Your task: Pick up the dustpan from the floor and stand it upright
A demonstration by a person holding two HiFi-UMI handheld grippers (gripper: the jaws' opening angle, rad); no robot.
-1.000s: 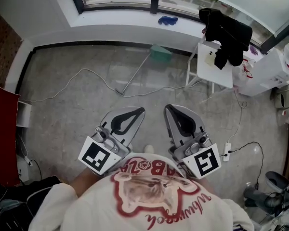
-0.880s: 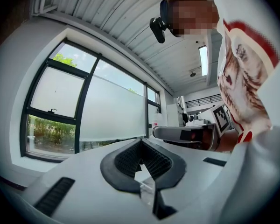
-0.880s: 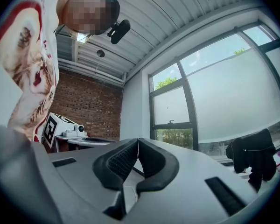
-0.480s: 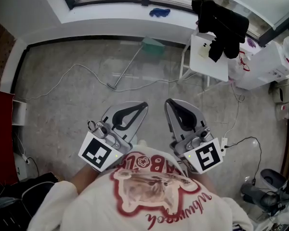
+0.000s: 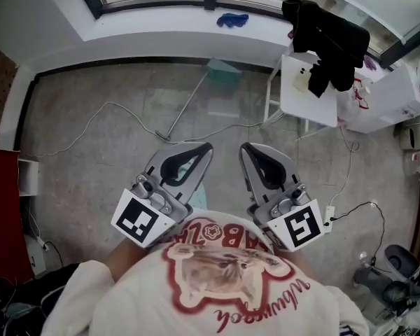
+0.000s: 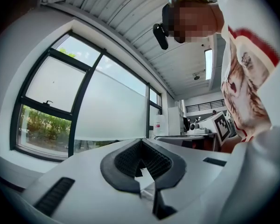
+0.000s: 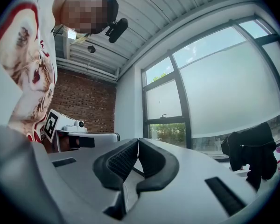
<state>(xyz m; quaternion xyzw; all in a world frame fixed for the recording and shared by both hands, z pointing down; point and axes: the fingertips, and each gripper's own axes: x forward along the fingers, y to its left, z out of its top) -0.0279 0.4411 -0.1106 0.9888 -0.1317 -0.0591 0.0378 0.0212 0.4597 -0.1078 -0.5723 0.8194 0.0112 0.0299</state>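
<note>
In the head view the green dustpan [image 5: 222, 68] lies on the grey floor by the wall under the window. Its long thin handle [image 5: 185, 107] runs down-left toward me. My left gripper [image 5: 207, 146] and right gripper [image 5: 243, 148] hover side by side above the floor, short of the handle's near end and well apart from the pan. In the left gripper view the left gripper [image 6: 141, 141] has its jaws shut with nothing between them. The right gripper [image 7: 138, 140] is likewise shut and empty. Both gripper views look level at the windows, so the dustpan is hidden there.
A white stool [image 5: 308, 89] draped with black clothing [image 5: 325, 30] stands just right of the dustpan. A white cable [image 5: 105, 109] snakes over the floor across the handle's end. A power strip [image 5: 328, 216] lies at the right, white boxes [image 5: 388, 93] beyond it, a red panel [image 5: 0, 208] at left.
Both grippers have travelled across the floor with the person, staying shut and side by side. The dustpan lies where it was.
</note>
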